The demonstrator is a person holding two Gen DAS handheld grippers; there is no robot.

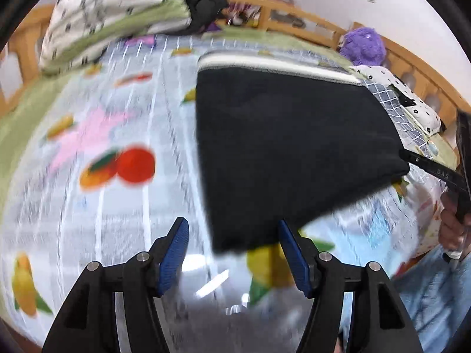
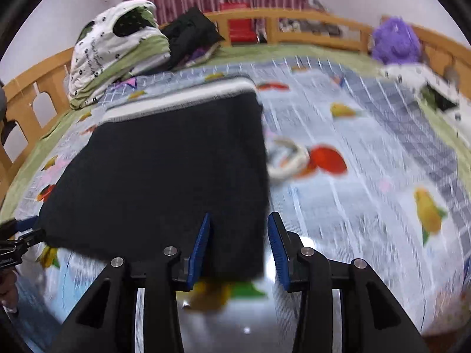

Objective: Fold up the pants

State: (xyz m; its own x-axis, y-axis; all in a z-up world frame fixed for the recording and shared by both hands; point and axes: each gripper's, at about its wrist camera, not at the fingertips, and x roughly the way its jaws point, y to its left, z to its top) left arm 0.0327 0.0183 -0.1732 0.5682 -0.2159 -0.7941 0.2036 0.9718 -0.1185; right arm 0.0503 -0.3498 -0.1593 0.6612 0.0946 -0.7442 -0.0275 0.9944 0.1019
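Observation:
Black pants (image 1: 282, 147) with a white striped waistband (image 1: 273, 64) lie folded flat on the fruit-print bedsheet (image 1: 117, 123). My left gripper (image 1: 232, 232) is open, its blue pads either side of the pants' near left corner, just above the sheet. The pants also show in the right wrist view (image 2: 170, 170). My right gripper (image 2: 239, 232) is open around the pants' near right corner. The right gripper shows at the right of the left wrist view (image 1: 435, 170); the left gripper shows at the left edge of the right wrist view (image 2: 17, 235).
A rolled white-and-green quilt (image 2: 117, 47) and dark clothes (image 2: 191, 32) lie at the far end of the bed. A purple plush toy (image 2: 394, 38) sits by the wooden bed rail (image 2: 294, 20). A patterned pillow (image 1: 406, 103) lies at the right.

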